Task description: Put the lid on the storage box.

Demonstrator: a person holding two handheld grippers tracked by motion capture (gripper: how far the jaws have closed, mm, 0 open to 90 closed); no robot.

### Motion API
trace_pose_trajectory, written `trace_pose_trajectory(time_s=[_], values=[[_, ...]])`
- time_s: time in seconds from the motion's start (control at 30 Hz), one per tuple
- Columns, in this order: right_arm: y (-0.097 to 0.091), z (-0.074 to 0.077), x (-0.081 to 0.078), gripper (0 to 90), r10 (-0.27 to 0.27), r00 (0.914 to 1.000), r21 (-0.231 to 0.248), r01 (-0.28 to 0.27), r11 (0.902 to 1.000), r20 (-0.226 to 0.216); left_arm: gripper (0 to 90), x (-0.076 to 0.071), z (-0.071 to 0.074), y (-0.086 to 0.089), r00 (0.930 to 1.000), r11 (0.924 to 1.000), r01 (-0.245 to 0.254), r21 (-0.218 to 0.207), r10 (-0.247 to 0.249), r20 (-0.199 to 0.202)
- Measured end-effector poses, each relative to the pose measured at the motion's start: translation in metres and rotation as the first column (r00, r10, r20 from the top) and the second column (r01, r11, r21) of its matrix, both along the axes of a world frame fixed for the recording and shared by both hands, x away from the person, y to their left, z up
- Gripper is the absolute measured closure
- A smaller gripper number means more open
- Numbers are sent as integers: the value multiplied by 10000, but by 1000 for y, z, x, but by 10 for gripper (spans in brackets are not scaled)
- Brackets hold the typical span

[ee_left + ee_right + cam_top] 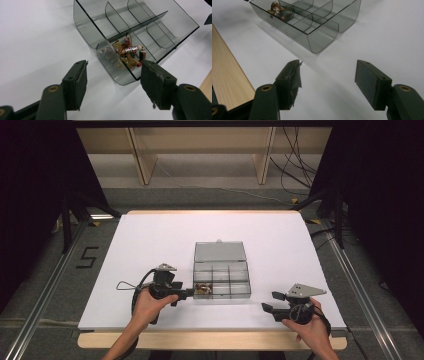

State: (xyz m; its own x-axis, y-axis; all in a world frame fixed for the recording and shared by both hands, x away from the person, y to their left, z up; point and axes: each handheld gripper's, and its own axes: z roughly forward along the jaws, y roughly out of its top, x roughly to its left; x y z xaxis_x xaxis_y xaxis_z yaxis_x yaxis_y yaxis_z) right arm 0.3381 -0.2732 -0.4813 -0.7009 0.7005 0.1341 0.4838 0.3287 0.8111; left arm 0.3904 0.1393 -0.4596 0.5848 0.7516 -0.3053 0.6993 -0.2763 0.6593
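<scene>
High view, from the left: a black figure "5" (88, 257) is marked on the grey floor beside the table. The left gripper (187, 293) sits at the near left corner of a clear smoky compartment box (222, 282), its jaws apart and empty. In the left gripper view a tangled corded bead bracelet (127, 53) lies in the box's near corner compartment. The lid (220, 252) stands open behind. Well right, the right gripper (270, 302) rests on the white table (150, 240), jaws spread, holding nothing.

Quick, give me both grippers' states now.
Left gripper: open, holding nothing, jaws facing the beaded cord in the box.
Right gripper: open, holding nothing.
</scene>
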Motion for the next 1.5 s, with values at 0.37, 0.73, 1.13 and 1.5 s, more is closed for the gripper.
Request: trace_pose_trajectory(time_s=[0.37, 0.73, 1.13, 1.5], values=[[0, 2, 2, 381, -40, 9998, -74, 41, 10000, 170, 474, 1, 2, -2, 9991, 9984, -235, -521, 254, 349], [-1, 5, 6, 382, -162, 9996, -46, 163, 9999, 249, 594, 4, -1, -10, 9984, 9997, 217, -143, -209, 528], [0, 11, 30, 389, -568, 9982, 305, 563, 9979, 186, 661, 4, -6, -16, 9961, 9984, 517, 237, -533, 697], [3, 17, 75, 440, -715, 9960, 535, 686, 9962, 544, 664, 4, -6, -17, 9966, 9987, 450, 218, -464, 688]])
